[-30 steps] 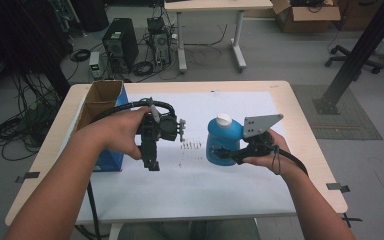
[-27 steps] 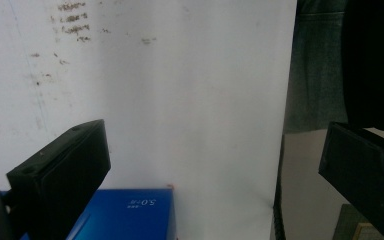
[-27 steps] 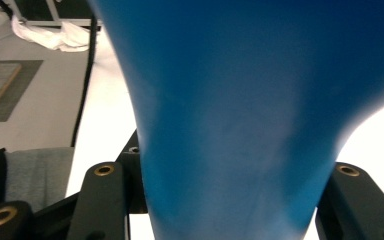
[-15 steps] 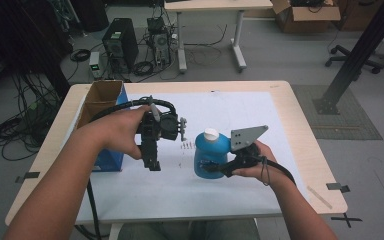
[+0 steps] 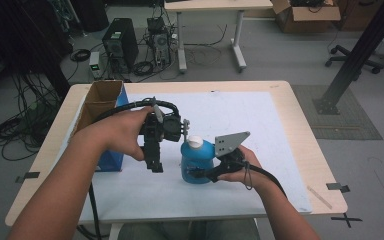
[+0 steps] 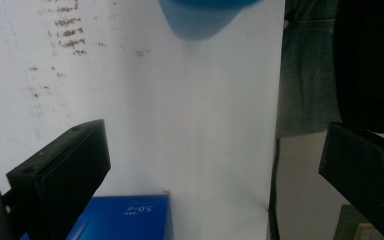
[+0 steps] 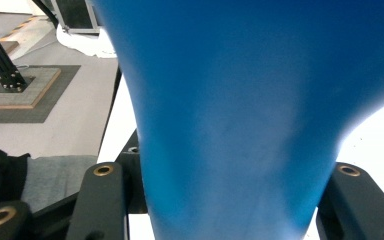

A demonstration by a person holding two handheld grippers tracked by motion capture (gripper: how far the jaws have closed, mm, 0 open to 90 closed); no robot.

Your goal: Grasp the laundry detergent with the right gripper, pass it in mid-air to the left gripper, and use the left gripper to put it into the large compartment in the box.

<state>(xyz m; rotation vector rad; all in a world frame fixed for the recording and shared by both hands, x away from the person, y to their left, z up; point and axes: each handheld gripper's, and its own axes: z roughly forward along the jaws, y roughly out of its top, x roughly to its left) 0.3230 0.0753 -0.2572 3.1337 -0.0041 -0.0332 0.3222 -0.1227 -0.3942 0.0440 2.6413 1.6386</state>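
Note:
A blue plastic bottle (image 5: 198, 161) with a white cap stands upright over the white mat (image 5: 260, 125), near the table's front. My right gripper (image 5: 196, 173) is shut on its lower body from the right. In the right gripper view the bottle (image 7: 240, 100) sits tight between the two black jaws of the right gripper (image 7: 230, 200). I cannot tell whether its base touches the mat. Just left of the bottle my left gripper (image 5: 154, 166) points down, open, with nothing between its jaws. In the left gripper view that gripper (image 6: 205, 165) hangs above bare mat, with the bottle (image 6: 205, 17) at the top edge.
An open cardboard box with a blue side (image 5: 102, 102) stands at the table's left, partly behind my left forearm; its blue face (image 6: 125, 220) lies close under the left jaw. Dark smudges (image 6: 67, 35) mark the mat. Its right half (image 5: 280, 150) is bare.
My right gripper has carried the bottle left, down and toward the front edge, ending close beside the left gripper. The left gripper has stayed where it was.

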